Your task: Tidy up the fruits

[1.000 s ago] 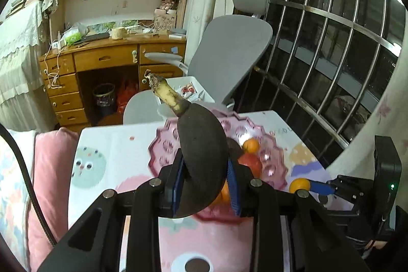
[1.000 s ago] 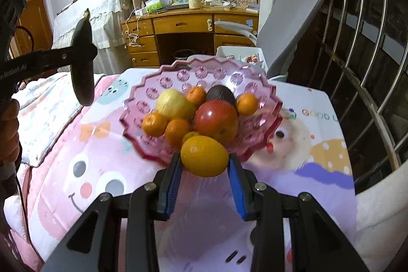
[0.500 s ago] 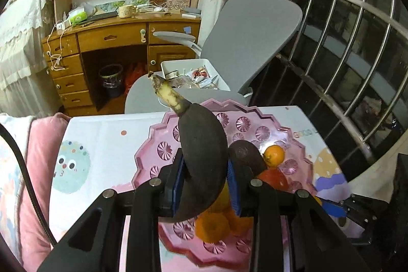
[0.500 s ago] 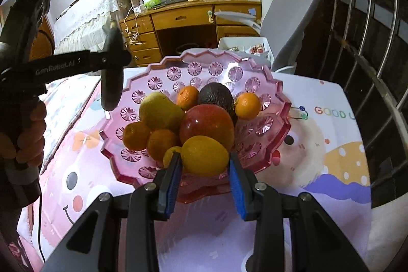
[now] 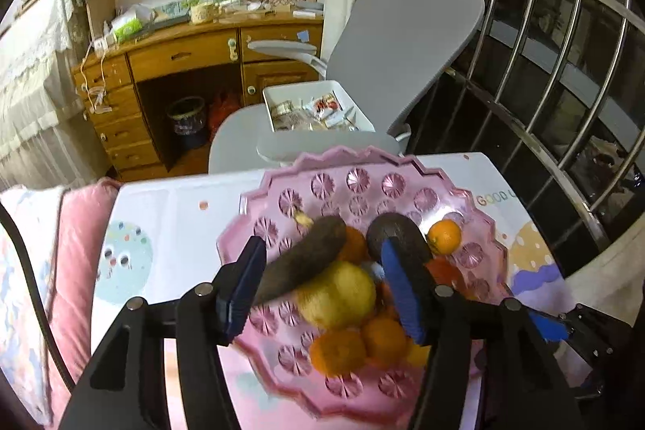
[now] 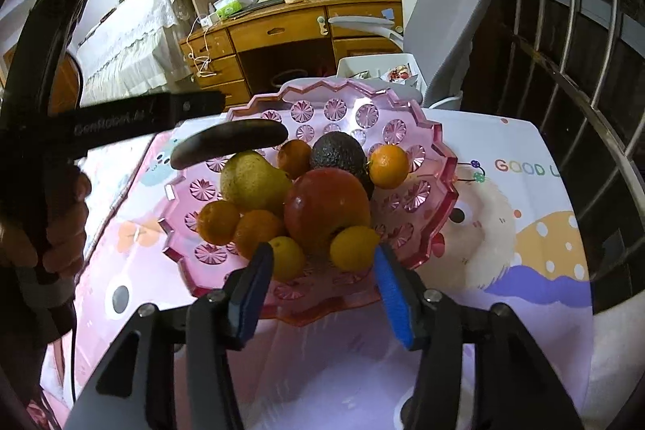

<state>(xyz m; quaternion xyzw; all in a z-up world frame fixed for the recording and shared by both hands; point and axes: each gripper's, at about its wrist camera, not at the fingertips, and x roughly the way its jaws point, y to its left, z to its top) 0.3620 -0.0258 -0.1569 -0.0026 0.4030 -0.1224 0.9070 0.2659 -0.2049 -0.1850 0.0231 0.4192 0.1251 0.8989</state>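
A pink glass fruit bowl [image 6: 437, 148] [image 5: 282, 196] stands on the table, heaped with oranges, a pear [image 6: 254, 184], a red apple [image 6: 326, 208], an avocado [image 6: 338, 152] and lemons. My left gripper [image 5: 322, 285] is open above the bowl; a blackened banana [image 5: 302, 264] [image 6: 229, 144] lies loose between its jaws, across the pear. My right gripper [image 6: 318, 289] is open at the bowl's near rim, a yellow lemon [image 6: 354, 248] lying in the bowl just ahead of it.
A grey office chair [image 5: 395, 39] with a white box of snacks [image 5: 314, 107] stands behind the table. A wooden desk [image 5: 193, 47] and bookshelf are at the back. Window bars [image 5: 564, 67] run along the right. A pink cushion [image 5: 76, 248] lies at the left.
Both grippers have opened. The left one let go of the banana over the bowl; the right one let go of the lemon, which now lies in the bowl.
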